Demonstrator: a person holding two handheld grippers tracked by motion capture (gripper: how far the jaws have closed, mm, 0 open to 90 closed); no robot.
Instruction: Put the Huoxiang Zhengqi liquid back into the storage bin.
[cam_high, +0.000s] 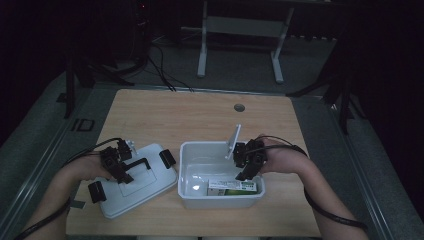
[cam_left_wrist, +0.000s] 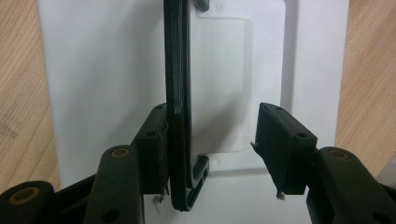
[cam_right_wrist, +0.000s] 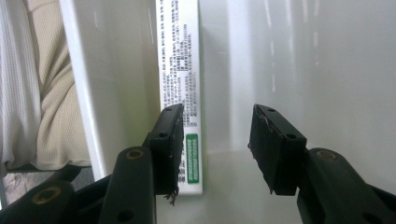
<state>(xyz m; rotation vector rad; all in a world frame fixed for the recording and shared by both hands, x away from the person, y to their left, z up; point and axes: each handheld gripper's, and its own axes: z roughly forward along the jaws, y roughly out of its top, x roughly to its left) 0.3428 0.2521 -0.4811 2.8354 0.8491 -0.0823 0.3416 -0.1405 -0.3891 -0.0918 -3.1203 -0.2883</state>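
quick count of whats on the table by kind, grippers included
white box: 1
white lid: 1
green and white carton: 1
grippers: 2, the left gripper and the right gripper
total: 5

Wooden table (cam_high: 200, 112) (light grain), white lid (cam_high: 131, 186), white bin (cam_high: 192, 165)

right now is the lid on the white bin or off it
Off. The lid lies flat on the table left of the open white bin, apart from it; a green-and-white box shows inside.
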